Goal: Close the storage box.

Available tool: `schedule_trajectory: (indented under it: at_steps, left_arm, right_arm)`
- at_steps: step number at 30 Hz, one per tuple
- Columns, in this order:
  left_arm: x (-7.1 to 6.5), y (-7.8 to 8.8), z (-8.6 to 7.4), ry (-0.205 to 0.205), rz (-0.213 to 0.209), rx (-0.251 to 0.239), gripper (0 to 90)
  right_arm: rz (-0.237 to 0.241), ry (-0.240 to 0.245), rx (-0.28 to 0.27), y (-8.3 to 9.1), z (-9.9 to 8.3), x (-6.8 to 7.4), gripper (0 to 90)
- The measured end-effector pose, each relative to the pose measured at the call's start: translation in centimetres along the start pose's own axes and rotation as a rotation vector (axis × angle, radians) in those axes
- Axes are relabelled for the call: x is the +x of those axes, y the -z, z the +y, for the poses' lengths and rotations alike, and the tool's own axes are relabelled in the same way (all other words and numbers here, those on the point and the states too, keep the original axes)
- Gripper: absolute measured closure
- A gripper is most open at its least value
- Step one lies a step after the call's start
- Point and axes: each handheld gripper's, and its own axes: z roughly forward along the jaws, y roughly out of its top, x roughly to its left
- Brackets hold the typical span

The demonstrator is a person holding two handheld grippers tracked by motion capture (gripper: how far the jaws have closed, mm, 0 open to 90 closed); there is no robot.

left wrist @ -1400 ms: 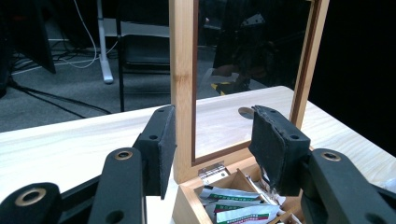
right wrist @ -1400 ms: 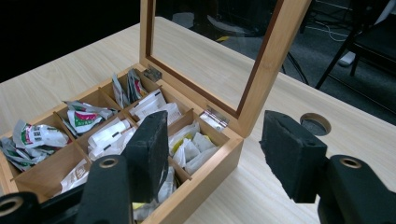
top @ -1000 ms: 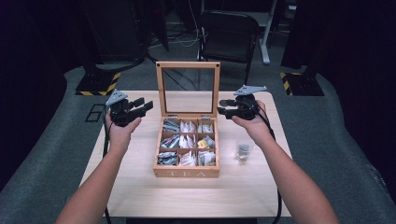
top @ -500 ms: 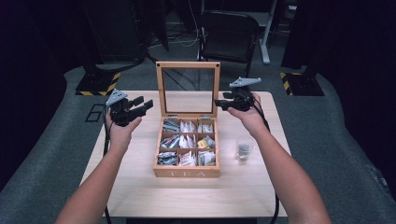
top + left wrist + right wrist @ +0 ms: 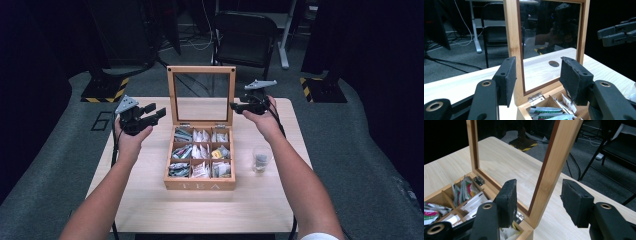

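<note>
Right gripper [image 5: 235, 105] sits at the right stile of the upright lid [image 5: 201, 95], jaws parted and straddling that wooden edge without pressing it; left gripper [image 5: 156, 113] hangs open and empty just left of the tea box [image 5: 200, 184], its jaws having just been opening. The box stands mid-tabletop [image 5: 150, 205]. The lid looks light but hinged and glazed; stiff bamboo frame, fragile pane, so I'd take the wooden stile, never the glass, and swing it gently on its two small hinges. Count: one box, nine compartments of soft, slippery tea sachets; one small glass [image 5: 260, 159] to its right; two grippers.
</note>
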Motion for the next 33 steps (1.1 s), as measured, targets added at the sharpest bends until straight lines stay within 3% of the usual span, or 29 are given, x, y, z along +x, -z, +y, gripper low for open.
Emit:
schedule_trajectory:
  at_steps: [6,23,31,33]
  left_arm:
    - [0.0,-0.1,0.0,0.000,0.006,0.008,47.3]
    - [0.1,0.1,-0.2,0.005,0.013,0.025,48.5]
    - [0.4,0.6,-0.1,0.008,0.016,0.031,48.6]
    - [0.5,0.8,-0.1,0.011,0.020,0.031,48.6]
  right_arm:
    - [-0.023,-0.011,0.000,-0.5,0.1,-0.4,45.5]
    - [-0.013,-0.039,0.030,-3.0,-0.5,-1.1,47.0]
    - [0.004,-0.036,0.047,-3.9,-0.2,-0.9,49.4]
    - [-0.008,-0.013,0.054,-4.0,0.2,-0.7,49.0]
